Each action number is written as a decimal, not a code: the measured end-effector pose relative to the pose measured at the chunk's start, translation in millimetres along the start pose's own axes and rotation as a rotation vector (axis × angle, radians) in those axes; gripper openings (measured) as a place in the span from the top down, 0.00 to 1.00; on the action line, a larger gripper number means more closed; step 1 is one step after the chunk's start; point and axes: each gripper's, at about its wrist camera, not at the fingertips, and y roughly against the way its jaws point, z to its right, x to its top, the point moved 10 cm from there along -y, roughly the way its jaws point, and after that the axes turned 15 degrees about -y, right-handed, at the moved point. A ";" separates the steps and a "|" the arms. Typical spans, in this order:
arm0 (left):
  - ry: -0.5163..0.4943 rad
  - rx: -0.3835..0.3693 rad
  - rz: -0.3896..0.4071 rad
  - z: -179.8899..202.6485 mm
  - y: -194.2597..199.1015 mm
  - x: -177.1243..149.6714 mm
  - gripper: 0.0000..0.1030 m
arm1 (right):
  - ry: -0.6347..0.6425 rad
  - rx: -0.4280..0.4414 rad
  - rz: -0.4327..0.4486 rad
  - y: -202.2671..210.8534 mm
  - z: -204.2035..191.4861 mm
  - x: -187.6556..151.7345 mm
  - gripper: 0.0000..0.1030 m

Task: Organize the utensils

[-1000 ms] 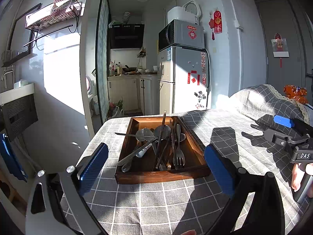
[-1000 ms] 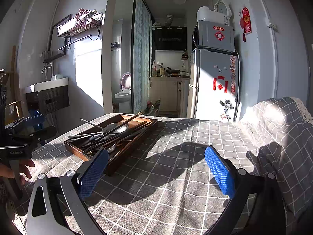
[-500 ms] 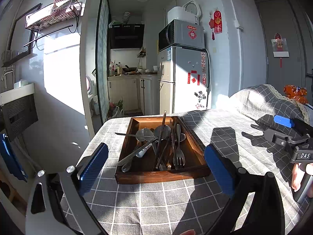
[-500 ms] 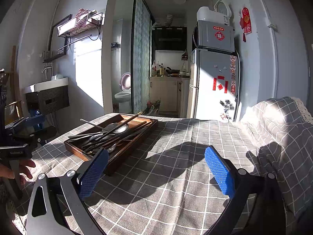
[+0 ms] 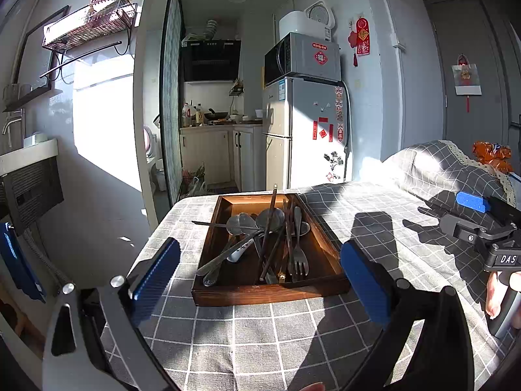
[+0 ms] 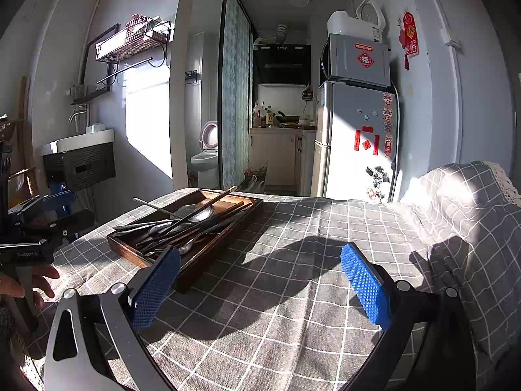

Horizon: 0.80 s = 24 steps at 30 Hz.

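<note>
A: Utensils (image 5: pixel 270 241) — where do they lie?

B: Heaped in the wooden tray (image 5: pixel 270 291), which rests on the grey checked tablecloth (image 5: pixel 260 332) near the table's far-left part. Spoons (image 5: pixel 247 223), a fork (image 5: pixel 299 257) and dark chopsticks (image 5: pixel 270 224) cross one another; several handles overhang the tray's rim.

A: And the two tongs?

B: The left gripper (image 5: pixel 259 278) hovers just short of the tray's near wall, its blue pads spread wide and holding nothing. The right gripper (image 6: pixel 260 285) stands to the tray's right, over bare cloth, jaws likewise parted and empty; its left pad (image 6: pixel 156 288) overlaps the tray's near corner in that view.

A: What surrounds or blocks the tray?

B: Nothing lies between the left gripper and the tray. A raised, cloth-draped hump (image 6: pixel 469 208) occupies the table's right side — well apart from the tray. Behind stand a refrigerator (image 5: pixel 306 133) with a microwave (image 5: pixel 302 58) on top, a kitchen counter (image 5: pixel 215 127), and a wall-mounted wire shelf (image 5: pixel 91 22). Sunlight throws hard gripper shadows across the cloth.
</note>
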 end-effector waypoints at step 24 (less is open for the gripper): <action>0.000 0.000 0.000 -0.1 -0.1 -0.2 0.03 | 0.000 0.000 0.000 -0.1 -0.2 -0.3 0.03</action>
